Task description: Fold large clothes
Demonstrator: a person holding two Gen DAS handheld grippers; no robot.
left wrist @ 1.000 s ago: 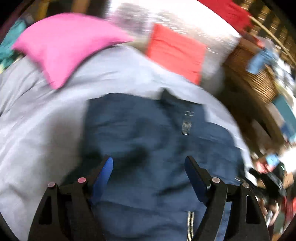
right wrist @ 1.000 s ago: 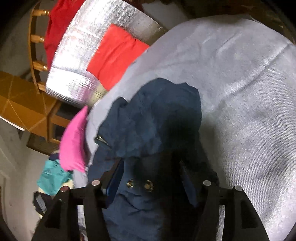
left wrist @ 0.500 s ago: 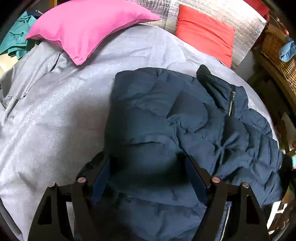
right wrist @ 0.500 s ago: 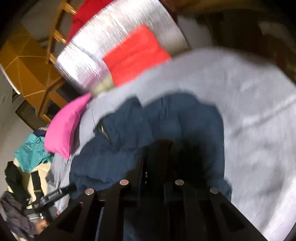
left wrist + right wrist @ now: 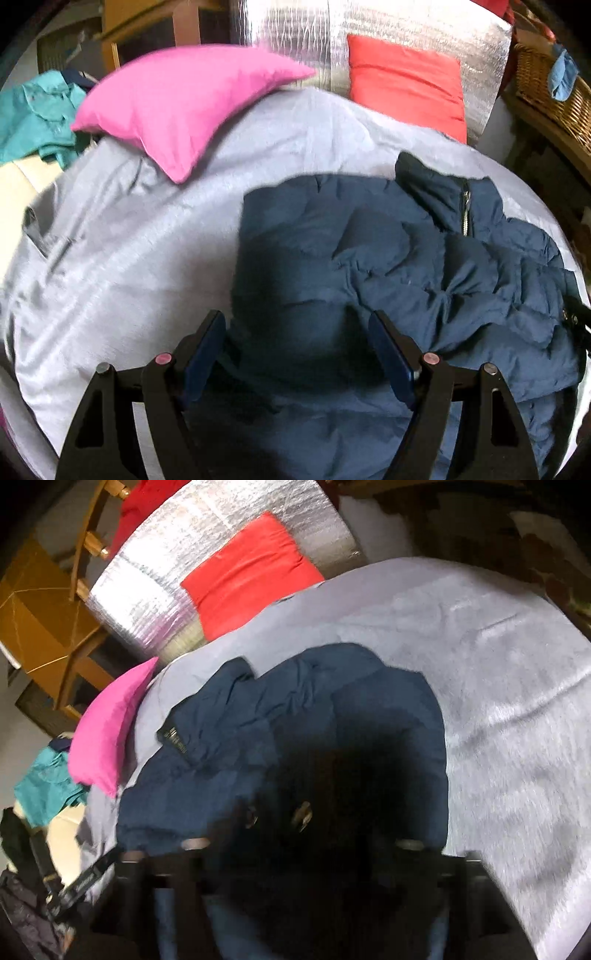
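Left gripper, jaws apart, tilted down over navy jacket.

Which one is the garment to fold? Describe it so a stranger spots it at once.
Start from the grey bedspread that fills the view. The navy puffer jacket lies crumpled on it, below the pink pillow and the red cushion. It alone is dark, quilted and has a zip at the collar.

Navy jacket: quilted, puffy cloth, matt, metal zip. Grey bed cover: soft woven cloth, faint sheen. Pink pillow, red cushion: smooth cloth. Silver panel: crinkled shiny foil. Basket: rough wicker. Left claw: matt black plastic.
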